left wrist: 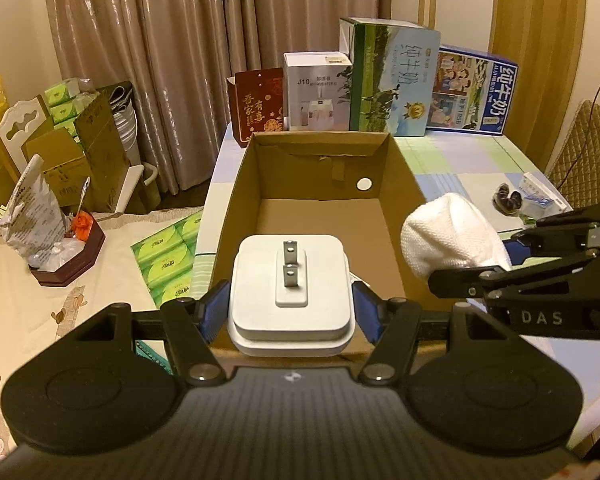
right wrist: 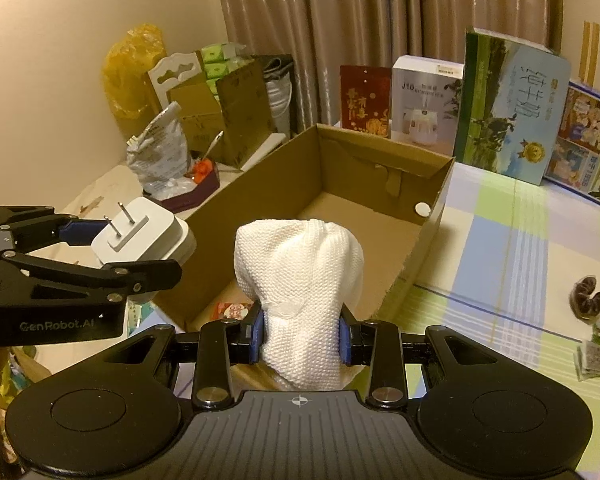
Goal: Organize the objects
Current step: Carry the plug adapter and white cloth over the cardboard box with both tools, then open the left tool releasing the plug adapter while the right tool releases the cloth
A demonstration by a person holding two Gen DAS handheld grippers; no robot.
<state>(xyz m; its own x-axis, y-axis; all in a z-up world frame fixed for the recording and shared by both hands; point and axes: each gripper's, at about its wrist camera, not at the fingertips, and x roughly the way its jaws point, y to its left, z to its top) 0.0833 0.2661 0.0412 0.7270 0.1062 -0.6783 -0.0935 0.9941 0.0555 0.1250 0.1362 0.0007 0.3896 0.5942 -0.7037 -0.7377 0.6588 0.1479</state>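
Closest to my left wrist lens, the left gripper [left wrist: 291, 310] has its blue pads pressed against both sides of a white power adapter [left wrist: 291, 294], whose two metal prongs point up and away from me. From the right wrist view I see that same adapter [right wrist: 140, 236] held off to the left, above the near left corner of the open cardboard box [right wrist: 260, 184]. My right gripper [right wrist: 300, 338] is clamped on a rolled white towel [right wrist: 300, 280], with the pads squeezing its lower part and the bundled top bulging above them over the near end of the box. In the left view the towel [left wrist: 448, 236] sits just beside the box's right wall [left wrist: 400, 184]. On the box floor, near its front edge, lies a small red and white item [right wrist: 232, 312], possibly a packet, though my gripper hides most of it. A white round sticker [left wrist: 364, 184] marks the inside of the far right corner. The box stands on a table with a checked cloth [right wrist: 520, 248]. Behind it stand a red gift bag [left wrist: 258, 106], a white humidifier carton [left wrist: 318, 92] and two milk cartons [left wrist: 392, 80]. To my right on the cloth rest a dark curled object [right wrist: 588, 300] and some small packets [right wrist: 598, 360].
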